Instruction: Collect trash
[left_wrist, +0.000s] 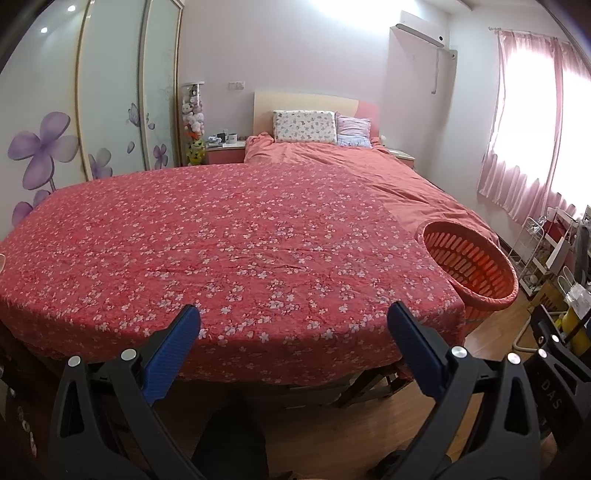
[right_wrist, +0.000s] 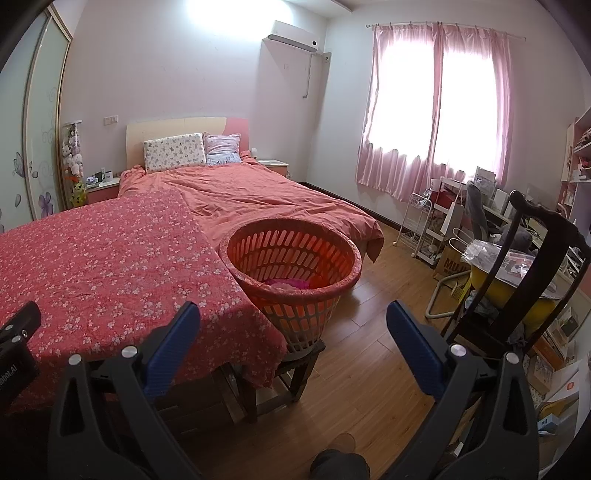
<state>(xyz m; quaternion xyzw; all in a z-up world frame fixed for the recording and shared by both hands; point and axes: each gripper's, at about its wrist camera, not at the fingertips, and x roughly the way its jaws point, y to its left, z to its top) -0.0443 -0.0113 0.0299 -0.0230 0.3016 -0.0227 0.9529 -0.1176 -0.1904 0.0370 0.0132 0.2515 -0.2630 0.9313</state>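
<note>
An orange slotted plastic basket stands on a dark wooden stool at the right corner of a table covered with a red flowered cloth. Something pink lies at the basket's bottom. In the left wrist view the basket is at the right, beyond the cloth. My left gripper is open over the cloth's near edge, holding nothing. My right gripper is open too, in front of the basket, empty. No loose trash shows on the cloth.
A bed with a red quilt and two pillows lies behind the table. A dark wooden chair with a yellow basin, a white rack and a cluttered desk stand at the right. Wooden floor lies between basket and chair.
</note>
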